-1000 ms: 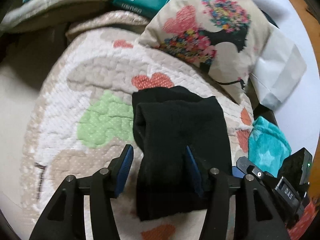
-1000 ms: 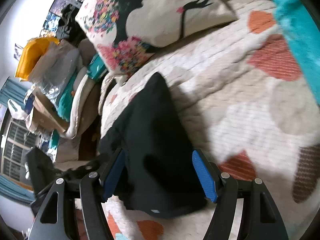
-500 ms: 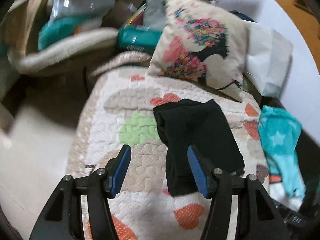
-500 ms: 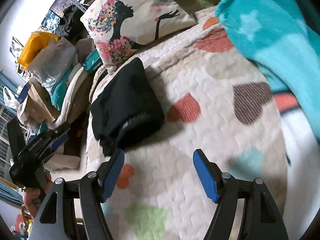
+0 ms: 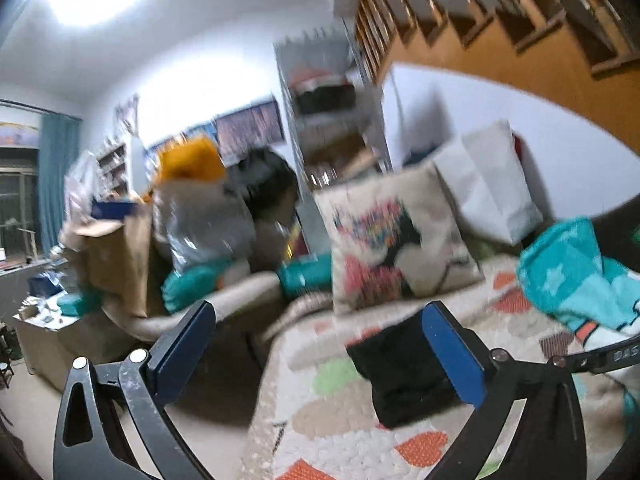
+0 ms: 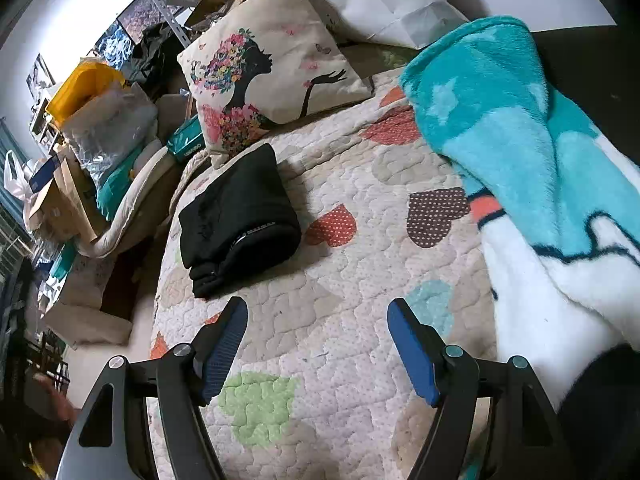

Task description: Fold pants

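On the quilt (image 6: 360, 184) lie folded pants (image 6: 236, 216); both tools (image 6: 318, 344) (image 5: 320, 356) gape wide, empty.

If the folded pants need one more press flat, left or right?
Right, probably. The right gripper looks down over the quilt, open, with the folded pants sharp ahead. The left gripper is tilted up toward the room, its view blurred.

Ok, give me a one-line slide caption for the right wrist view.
Right gripper open above the heart-print quilt, folded black pants lying released beside the pillow.
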`<state>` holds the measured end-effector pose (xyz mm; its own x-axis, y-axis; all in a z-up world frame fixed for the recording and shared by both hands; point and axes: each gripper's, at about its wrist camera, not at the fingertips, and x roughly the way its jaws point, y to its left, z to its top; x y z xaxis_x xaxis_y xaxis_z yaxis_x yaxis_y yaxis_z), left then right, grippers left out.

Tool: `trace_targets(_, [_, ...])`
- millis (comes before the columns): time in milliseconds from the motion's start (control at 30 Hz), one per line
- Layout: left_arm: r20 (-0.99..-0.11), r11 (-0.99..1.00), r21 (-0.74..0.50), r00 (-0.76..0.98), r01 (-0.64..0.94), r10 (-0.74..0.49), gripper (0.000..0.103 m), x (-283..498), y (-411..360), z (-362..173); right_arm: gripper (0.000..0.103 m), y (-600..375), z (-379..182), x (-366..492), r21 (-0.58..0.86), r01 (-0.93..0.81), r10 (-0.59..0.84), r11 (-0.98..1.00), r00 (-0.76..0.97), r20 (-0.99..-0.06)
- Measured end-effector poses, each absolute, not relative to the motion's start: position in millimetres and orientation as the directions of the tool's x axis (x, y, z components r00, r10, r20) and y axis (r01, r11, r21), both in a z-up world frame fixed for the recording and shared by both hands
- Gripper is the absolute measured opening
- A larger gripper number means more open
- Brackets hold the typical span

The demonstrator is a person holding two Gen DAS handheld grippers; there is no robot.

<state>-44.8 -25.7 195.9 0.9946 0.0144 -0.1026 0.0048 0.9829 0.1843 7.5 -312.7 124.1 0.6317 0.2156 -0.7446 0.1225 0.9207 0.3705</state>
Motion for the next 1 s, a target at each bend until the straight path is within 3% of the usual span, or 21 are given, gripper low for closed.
trace_targets(100, [-0.117, 0.991, 0.129, 0.993, 0.031, -0.016, 0.103, -59.1, -24.4, 200.5, 0.078, -311.9, 123.2, 4.3, 0.354, 0.117, 0.203, 0.928, 0.637, -0.743])
trace_targets(300, [-0.316, 0.988, 0.112, 0.947, 0.107, -0.066, 0.103, -35.7, -27.4, 186.4, 0.078, -299.3, 121.3, 4.8, 0.335, 0.091, 0.203, 0.938, 0.639, -0.742])
trace_targets(600, [-0.411, 0.989, 0.085, 0.908, 0.125, -0.079, 0.103, -23.3, -25.7, 167.1, 0.078, -262.4, 126.8, 17.0, 0.255, 0.021, 0.187, 0.967, 0.623, -0.760])
trace_targets(733, [-0.496, 0.991, 0.029, 0.862, 0.132, -0.100, 0.103, -9.7, -22.9, 157.3, 0.080, -242.9, 139.9, 27.9, 0.239, -0.032, 0.203, 0.971, 0.643, -0.738])
trace_targets(867, [-0.578, 0.995, 0.050, 0.815, 0.090, -0.044, 0.103, 3.8, -20.9, 143.1, 0.082, -228.1, 138.0, 30.9, 0.200, -0.063, 0.191, 0.978, 0.661, -0.725])
trace_targets(1000, [-0.677, 0.996, -0.032, 0.732, 0.080, -0.080, 0.103, 19.8, -12.4, 128.3, 0.082, -223.1, 122.3, 33.7, 0.142, -0.072, 0.154, 0.987, 0.654, -0.740])
